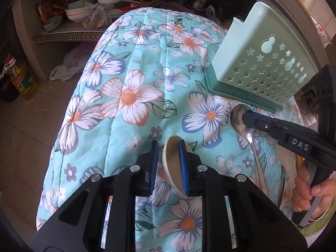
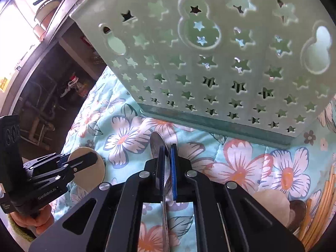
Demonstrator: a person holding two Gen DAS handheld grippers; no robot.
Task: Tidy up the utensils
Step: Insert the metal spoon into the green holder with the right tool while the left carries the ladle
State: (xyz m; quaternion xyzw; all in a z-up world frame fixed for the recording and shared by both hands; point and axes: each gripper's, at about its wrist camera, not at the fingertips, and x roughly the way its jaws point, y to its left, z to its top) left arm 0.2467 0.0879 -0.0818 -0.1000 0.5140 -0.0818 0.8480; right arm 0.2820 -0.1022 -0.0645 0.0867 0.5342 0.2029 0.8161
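**Two spoons gripped beside the green holder**

While both grippers point down at the flowered quilt, each one has a spoon between its pads. Nearest in the left wrist view, the left gripper pinches a pale beige spoon by its bowl: the right-hand blue pad lies against the bowl's inner face, while the left-hand pad seems to stand slightly off the bowl's outer edge, so the hold looks loose on that side. From the right wrist view the same spoon shows as a tan disc in front of that gripper's black fingers, with a hand below them.

The right gripper is pressed together on a metal spoon; its handle runs back between the narrow jaws and its shiny bowl sticks out past the fingertips, just above the quilt. In the left wrist view that bowl sits just in front of the holder's base.

Near the right gripper's side lie more utensils on the quilt, among them a pale spoon and yellowish sticks, partly cut off by the picture's edge.

Beyond both spoons stands the mint-green utensil holder, upright on the quilt, its wall pierced with star and gourd-shaped holes. Farther back, a shelf carries bowls and plates, and a bottle of oil stands on the tiled floor.
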